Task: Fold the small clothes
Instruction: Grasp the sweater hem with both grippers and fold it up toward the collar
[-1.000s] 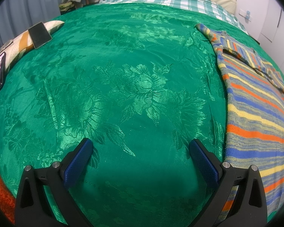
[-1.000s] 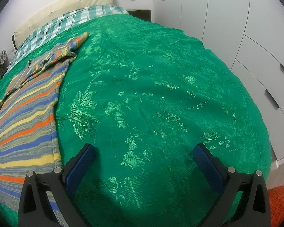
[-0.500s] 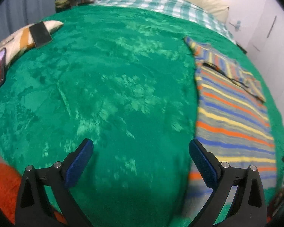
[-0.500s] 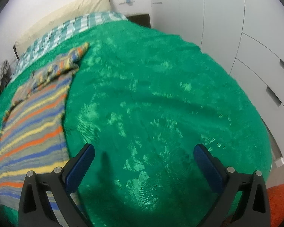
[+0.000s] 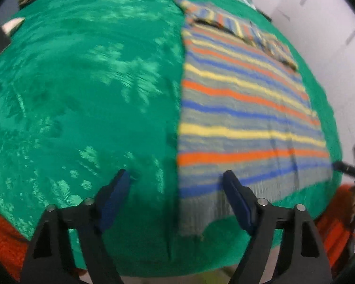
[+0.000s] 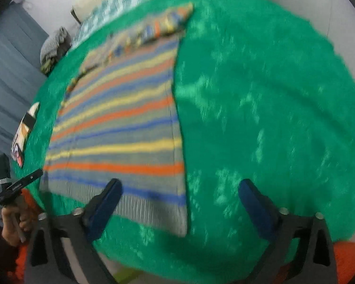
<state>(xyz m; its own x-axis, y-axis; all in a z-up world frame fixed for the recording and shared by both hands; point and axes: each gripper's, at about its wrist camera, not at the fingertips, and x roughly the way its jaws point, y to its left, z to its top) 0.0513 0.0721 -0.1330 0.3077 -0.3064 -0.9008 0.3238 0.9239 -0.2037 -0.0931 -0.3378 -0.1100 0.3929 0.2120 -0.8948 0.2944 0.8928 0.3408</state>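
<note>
Two grippers in view, both above the near edge of the bed.

Green floral satin bedspread [image 5: 82,94] fills most of both views. It carries everything else seen here; motion blur softens its pattern.

Striped knit garment in grey, blue, yellow and orange bands [image 5: 243,118] lies flat on the bedspread, long axis running away from the jaws. A sleeve is folded across its far end [image 6: 153,30]. In the left wrist view its near hem sits under and just beyond the right-hand finger; its left edge falls between the two fingers. In the right wrist view the near hem [image 6: 139,203] lies under and ahead of the left-hand finger, and its right edge runs up between the fingers.

Checked teal-and-white pillow or sheet [image 6: 120,7] far beyond the jaws, at the head of the bed.

Patterned cushion with a dark flat object on it [image 6: 26,127], far left of the right gripper's jaws, at the bed's edge.

Left gripper [image 5: 176,183]: blue-padded jaws spread wide, holding nothing. Whether the pads touch cloth cannot be told.

Right gripper [image 6: 179,189]: jaws spread wide, nothing between them. Contact with the garment cannot be told.
</note>
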